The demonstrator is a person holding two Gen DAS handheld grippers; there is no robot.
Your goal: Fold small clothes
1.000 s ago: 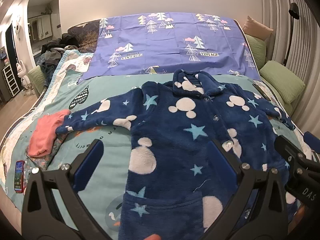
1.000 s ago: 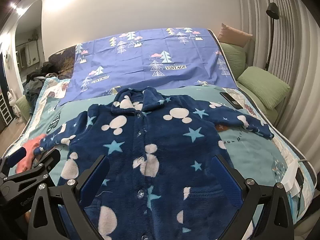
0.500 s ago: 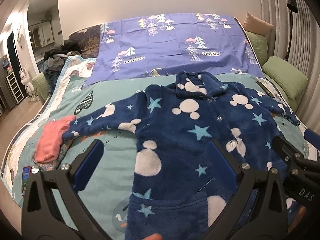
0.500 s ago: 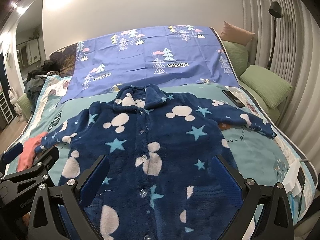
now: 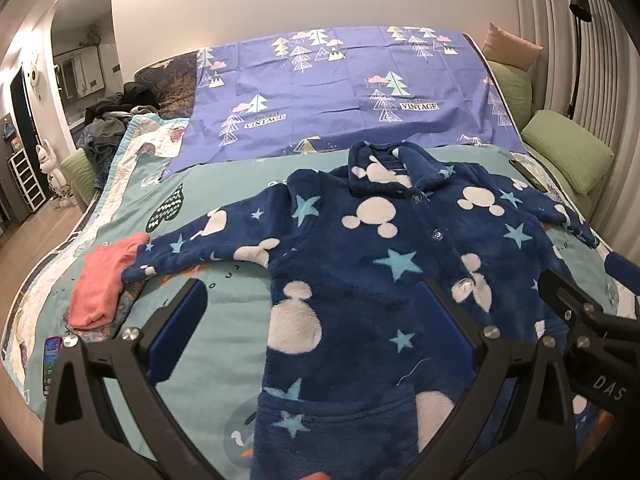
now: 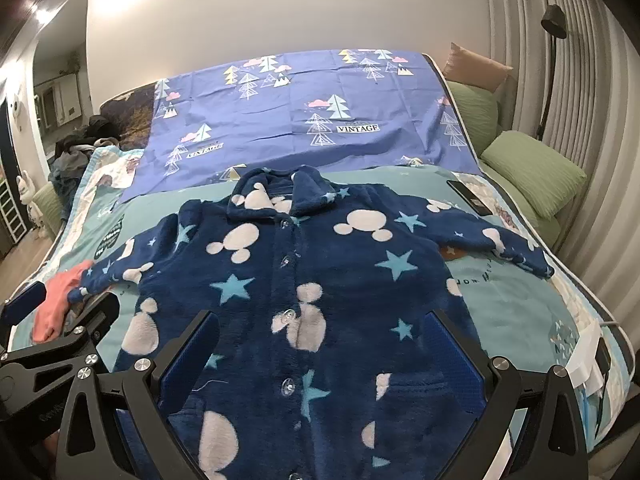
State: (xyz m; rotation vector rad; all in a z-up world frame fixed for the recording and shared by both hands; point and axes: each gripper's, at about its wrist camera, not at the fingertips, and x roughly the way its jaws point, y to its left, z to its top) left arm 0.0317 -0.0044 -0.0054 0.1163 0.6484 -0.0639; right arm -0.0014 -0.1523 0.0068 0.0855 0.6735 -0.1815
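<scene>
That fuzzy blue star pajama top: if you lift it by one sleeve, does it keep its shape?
Probably not. The pajama top looks like soft fleece lying limp, so it would likely droop. Its plush pile suggests good grip and some bulk.

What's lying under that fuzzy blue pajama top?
The pajama top lies on a teal bedsheet; one cuff overlaps a pink garment. Whatever the sheet's print shows beneath it is covered.

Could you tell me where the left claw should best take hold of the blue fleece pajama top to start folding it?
Probably the cuff of the sleeve on its side, approached from the outer edge: the pajama top lies flat, buttoned, sleeves spread, cuff overlapping a pink garment.
</scene>
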